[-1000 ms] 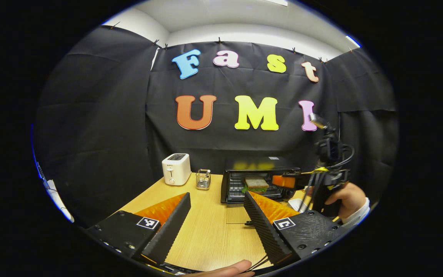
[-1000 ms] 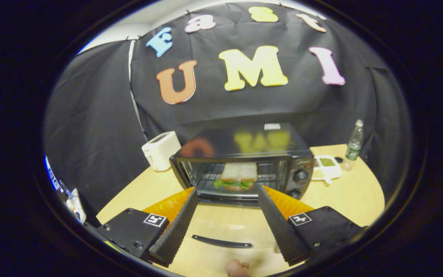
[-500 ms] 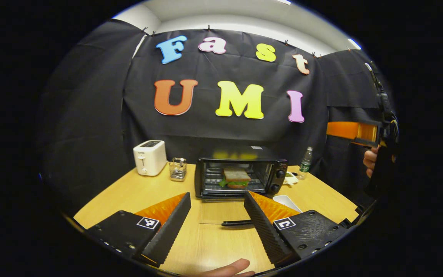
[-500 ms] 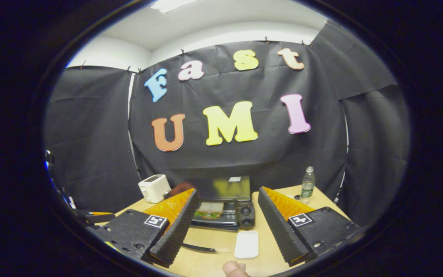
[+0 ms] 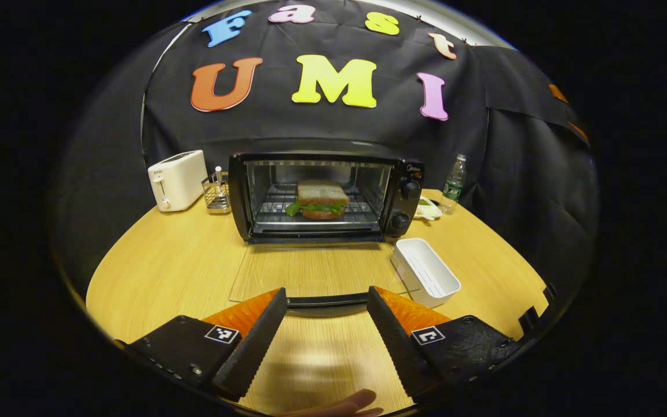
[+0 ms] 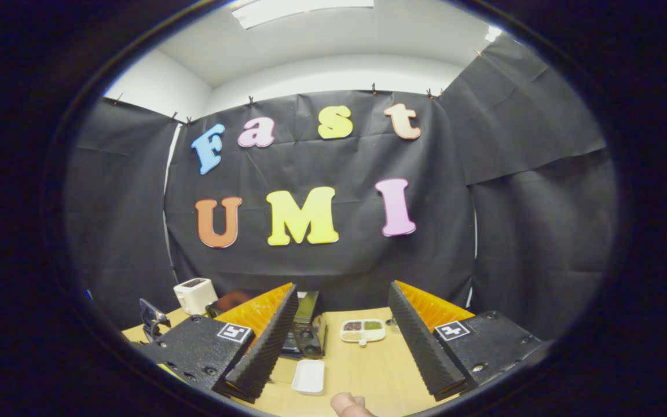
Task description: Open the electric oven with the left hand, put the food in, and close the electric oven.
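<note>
Electric oven at the back of the wooden table, against the black cloth wall, door swung fully down and lying flat toward the camera. Sandwich on the wire rack inside the cavity, roughly centred, green leaf poking out between the bread slices. Two knobs stacked on the oven's right-hand panel. Dark door handle at the near edge of the glass, between the fingers of the left gripper, not visibly touched by either one. Left gripper spread wide, nothing between its fingers, low over the table just in front of the door. A fingertip at the bottom edge of the left gripper view.

Just right of the lowered door, an empty white rectangular tray. Left of the oven, a small wire basket, then a white toaster. Right of the oven, a plastic bottle and a white dish.

In the right gripper view, right gripper also spread wide and empty, raised, facing the wall. Between its fingers, farther off: part of the oven, the white tray and a divided dish. Toaster off to the left.
</note>
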The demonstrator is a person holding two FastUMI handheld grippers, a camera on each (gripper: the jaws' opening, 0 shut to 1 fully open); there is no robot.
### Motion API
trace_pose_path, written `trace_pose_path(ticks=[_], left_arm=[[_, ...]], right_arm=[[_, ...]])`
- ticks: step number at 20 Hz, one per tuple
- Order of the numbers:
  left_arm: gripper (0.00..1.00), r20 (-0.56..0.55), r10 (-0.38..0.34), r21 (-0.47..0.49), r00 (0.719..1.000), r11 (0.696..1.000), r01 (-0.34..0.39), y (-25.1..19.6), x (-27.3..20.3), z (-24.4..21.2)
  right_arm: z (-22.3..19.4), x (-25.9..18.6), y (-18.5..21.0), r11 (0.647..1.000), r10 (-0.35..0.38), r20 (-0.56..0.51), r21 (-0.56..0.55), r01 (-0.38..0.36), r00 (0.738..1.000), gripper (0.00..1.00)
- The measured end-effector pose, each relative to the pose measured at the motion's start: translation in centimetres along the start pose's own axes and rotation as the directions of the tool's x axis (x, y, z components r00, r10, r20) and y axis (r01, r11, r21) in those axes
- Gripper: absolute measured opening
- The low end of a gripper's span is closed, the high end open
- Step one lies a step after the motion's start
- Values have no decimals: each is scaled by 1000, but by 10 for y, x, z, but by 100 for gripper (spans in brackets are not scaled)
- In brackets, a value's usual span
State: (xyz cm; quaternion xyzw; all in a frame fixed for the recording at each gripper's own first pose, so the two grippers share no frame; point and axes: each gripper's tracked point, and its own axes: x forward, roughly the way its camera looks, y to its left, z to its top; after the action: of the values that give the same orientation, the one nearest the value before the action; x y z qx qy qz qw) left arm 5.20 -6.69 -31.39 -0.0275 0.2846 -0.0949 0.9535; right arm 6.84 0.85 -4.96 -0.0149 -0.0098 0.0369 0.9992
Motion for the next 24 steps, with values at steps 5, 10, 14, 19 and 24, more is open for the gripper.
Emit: trace_pose_path(ticks=[5, 10, 14, 19, 24], left_arm=[[93, -92, 0, 4, 996, 1000, 0, -14, 20, -31], [93, -165, 18, 6, 986, 1000, -17, -15, 39, -51], [93, -188, 60, 25, 980, 998, -57, -11, 50, -54], [92, -201, 74, 9, 977, 997, -74, -12, 52, -50], [93, -201, 81, 10, 976, 997, -80, -13, 49, -44]], right_arm=[[19, -22, -23, 997, -52, 72, -47, 56, 996, 89], [20, -35, -19, 998, -60, 92, -7, 61, 994, 89], [18, -29, -23, 998, -53, 71, -12, 54, 996, 100], [2, -25, -33, 996, -77, 49, 38, 75, 996, 89], [-5, -22, -38, 995, -73, 12, 67, 72, 997, 89]])
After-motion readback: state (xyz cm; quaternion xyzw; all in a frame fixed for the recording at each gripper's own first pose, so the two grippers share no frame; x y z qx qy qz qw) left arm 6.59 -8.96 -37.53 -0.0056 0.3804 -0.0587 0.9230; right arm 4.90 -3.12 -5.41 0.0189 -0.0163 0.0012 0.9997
